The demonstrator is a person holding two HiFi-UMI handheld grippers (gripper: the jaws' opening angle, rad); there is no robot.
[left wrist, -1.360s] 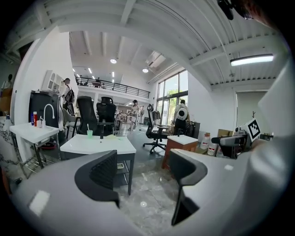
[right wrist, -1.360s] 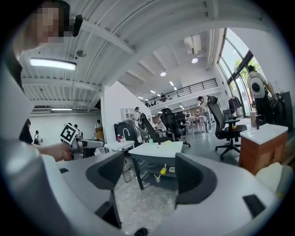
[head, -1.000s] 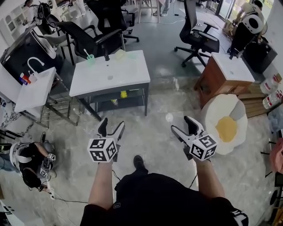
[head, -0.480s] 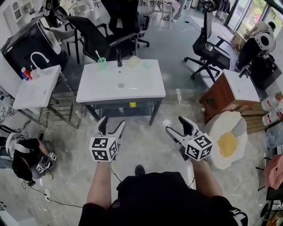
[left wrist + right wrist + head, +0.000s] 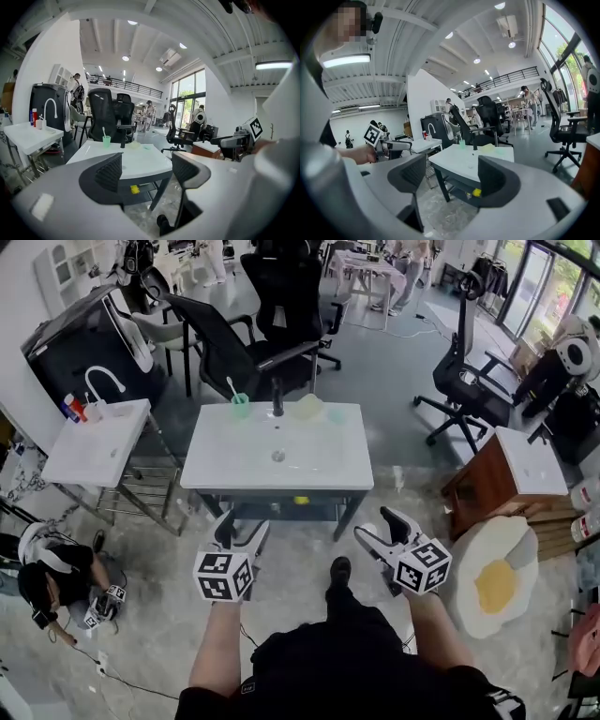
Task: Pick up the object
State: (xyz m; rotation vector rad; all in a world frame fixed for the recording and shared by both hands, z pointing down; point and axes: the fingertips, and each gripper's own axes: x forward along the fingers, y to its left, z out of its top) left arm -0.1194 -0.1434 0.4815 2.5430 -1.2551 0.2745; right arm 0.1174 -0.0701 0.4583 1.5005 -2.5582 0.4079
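The green cup (image 5: 241, 407) stands upright at the far edge of the white basin table (image 5: 234, 465), and 1 toothbrush (image 5: 232, 388) in it leans left. A black faucet (image 5: 277, 399) is just beside it, with an office chair (image 5: 234, 343) behind. Near the table's front, the left gripper (image 5: 240, 526) and right gripper (image 5: 375, 526) hover, jaws apart and empty.
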